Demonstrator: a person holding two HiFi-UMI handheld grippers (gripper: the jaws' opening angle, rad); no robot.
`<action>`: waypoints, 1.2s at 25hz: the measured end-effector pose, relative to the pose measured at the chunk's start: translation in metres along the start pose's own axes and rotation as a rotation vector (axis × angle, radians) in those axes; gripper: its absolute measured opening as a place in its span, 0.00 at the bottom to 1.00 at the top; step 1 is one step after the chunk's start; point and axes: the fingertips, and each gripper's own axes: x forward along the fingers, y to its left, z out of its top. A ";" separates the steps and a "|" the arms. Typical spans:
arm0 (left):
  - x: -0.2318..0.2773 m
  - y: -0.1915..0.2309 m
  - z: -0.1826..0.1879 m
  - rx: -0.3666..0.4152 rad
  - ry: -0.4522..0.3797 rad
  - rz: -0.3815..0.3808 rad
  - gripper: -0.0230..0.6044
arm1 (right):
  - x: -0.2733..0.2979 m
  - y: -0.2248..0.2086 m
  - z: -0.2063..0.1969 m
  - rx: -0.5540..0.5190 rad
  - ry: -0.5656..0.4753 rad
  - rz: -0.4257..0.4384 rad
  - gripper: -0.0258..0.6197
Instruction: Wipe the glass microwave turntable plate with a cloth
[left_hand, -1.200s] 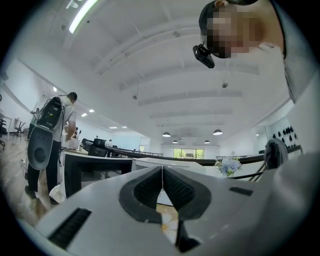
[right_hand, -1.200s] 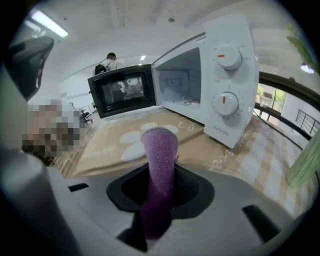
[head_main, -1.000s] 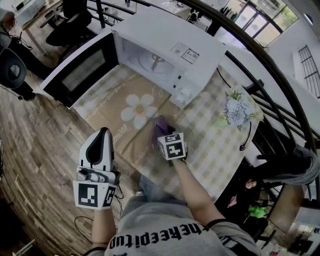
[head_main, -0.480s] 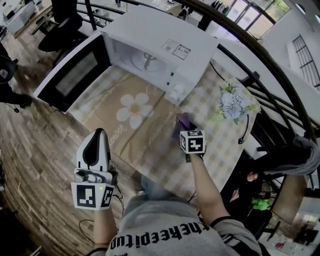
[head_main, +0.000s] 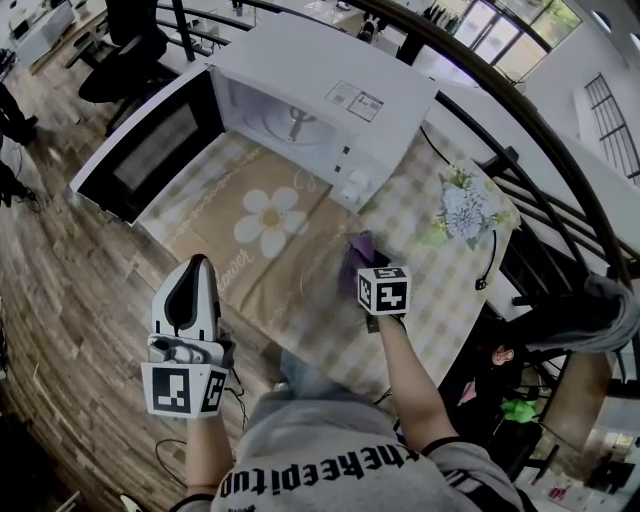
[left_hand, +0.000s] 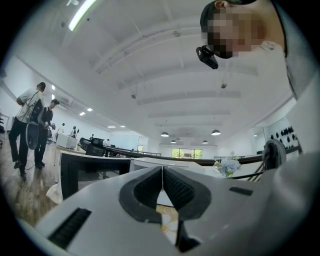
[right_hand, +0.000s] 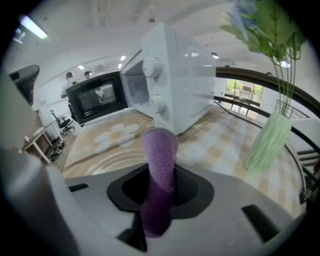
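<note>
Wiping step under way, I judge. Right gripper (head_main: 366, 268) clamps the purple cloth (right_hand: 160, 150) at frame centre. The glass turntable plate (head_main: 308, 285), faint, lies just left on the flower placemat (head_main: 215, 235). Left gripper (head_main: 197, 272) sits pinched together and empty, lower left. Next: press cloth down and sweep across the glass.

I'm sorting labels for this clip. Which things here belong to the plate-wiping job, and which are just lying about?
In the job:
purple cloth, clamped in the right tool
glass plate, lying on the table mat
open microwave

Lying about:
flower vase
black cable
left tool, shut on nothing
</note>
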 end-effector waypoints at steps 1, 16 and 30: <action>0.000 0.000 0.000 -0.001 0.000 0.000 0.05 | 0.000 0.019 0.001 -0.008 -0.005 0.041 0.21; -0.013 0.005 0.002 0.007 -0.002 0.030 0.05 | 0.010 0.151 -0.014 -0.208 0.008 0.269 0.21; -0.007 -0.006 0.007 0.012 -0.006 -0.003 0.05 | -0.003 0.052 -0.024 -0.108 -0.017 0.103 0.21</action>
